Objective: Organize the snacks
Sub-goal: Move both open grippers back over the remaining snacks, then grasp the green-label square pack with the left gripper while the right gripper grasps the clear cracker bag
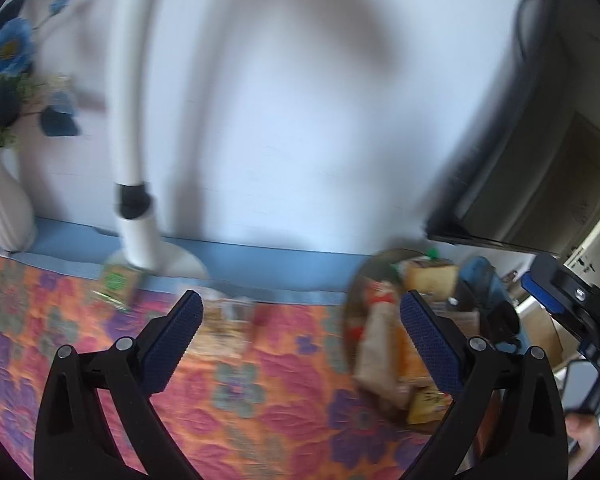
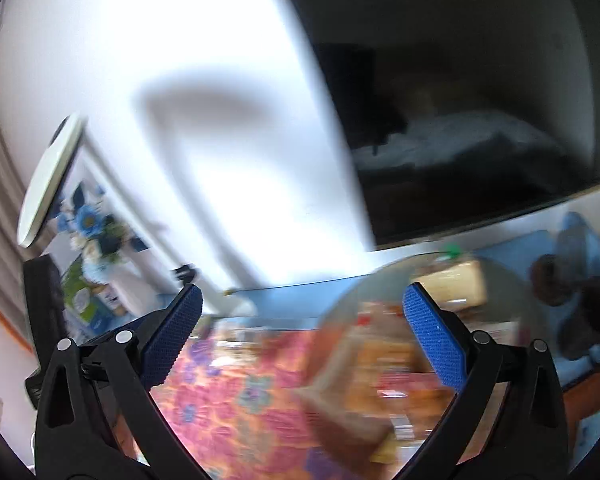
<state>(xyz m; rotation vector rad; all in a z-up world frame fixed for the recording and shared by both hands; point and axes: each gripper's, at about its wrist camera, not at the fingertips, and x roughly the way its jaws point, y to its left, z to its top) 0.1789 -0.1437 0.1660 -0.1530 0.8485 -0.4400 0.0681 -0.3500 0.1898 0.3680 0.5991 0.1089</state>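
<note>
A round bowl (image 1: 350, 308) full of several snack packets (image 1: 380, 344) sits on the floral cloth at the right of the left wrist view. My left gripper (image 1: 302, 340) stands open above the cloth, its right pad (image 1: 430, 344) in front of the bowl, nothing between the pads. A green snack box (image 1: 116, 280) and a blurred clear packet (image 1: 228, 320) lie near the cloth's far edge. In the right wrist view the same bowl (image 2: 340, 304) with packets (image 2: 388, 368) is blurred, and my right gripper (image 2: 302, 340) is open and holds nothing.
A white lamp arm (image 1: 130, 100) rises from its base (image 1: 180, 264) at the back. A white vase with blue flowers (image 1: 4, 184) stands far left. A dark screen (image 2: 460, 100) hangs on the wall at right. The other gripper (image 1: 568, 300) shows at the right edge.
</note>
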